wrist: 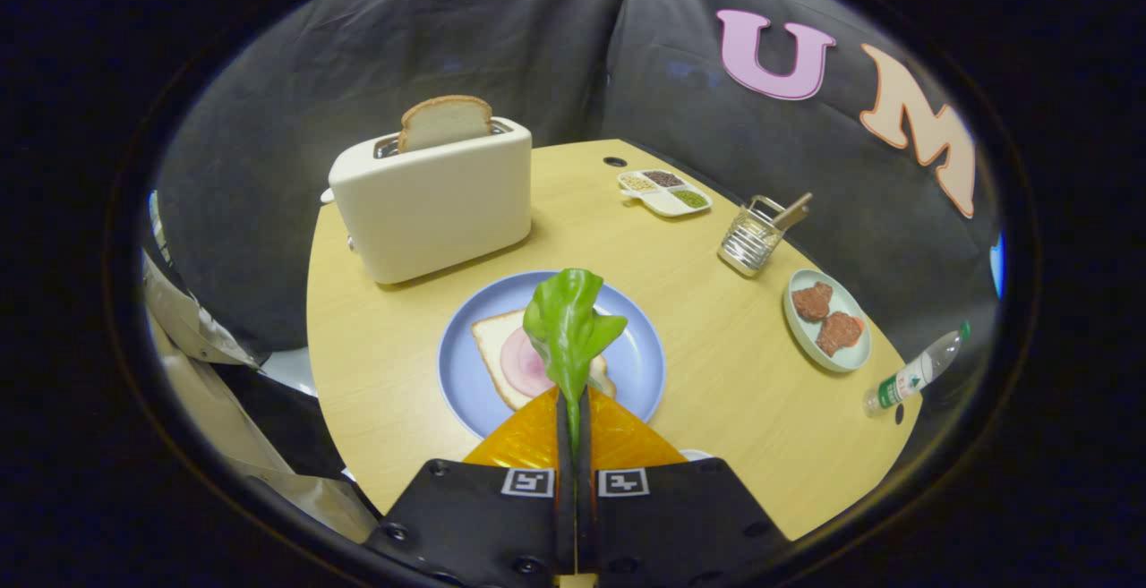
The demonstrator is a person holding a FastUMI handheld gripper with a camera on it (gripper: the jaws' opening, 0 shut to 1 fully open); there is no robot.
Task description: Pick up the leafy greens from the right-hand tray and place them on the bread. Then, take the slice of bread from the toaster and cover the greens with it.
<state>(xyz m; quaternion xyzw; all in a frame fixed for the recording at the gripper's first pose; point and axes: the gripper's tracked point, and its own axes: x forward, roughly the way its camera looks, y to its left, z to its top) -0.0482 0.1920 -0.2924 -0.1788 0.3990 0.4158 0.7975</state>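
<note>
Table: round, wooden.
Toaster: white, bread slice upright in its slot.
Plate: blue, carrying bread with ham.
Gripper: fingers pinched together on the lettuce leaf, held above the plate.

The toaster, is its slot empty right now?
No, a slice of bread stands up out of the toaster while the claw grips the leafy greens.

Leafy greens hide part of bread and ham.
</note>
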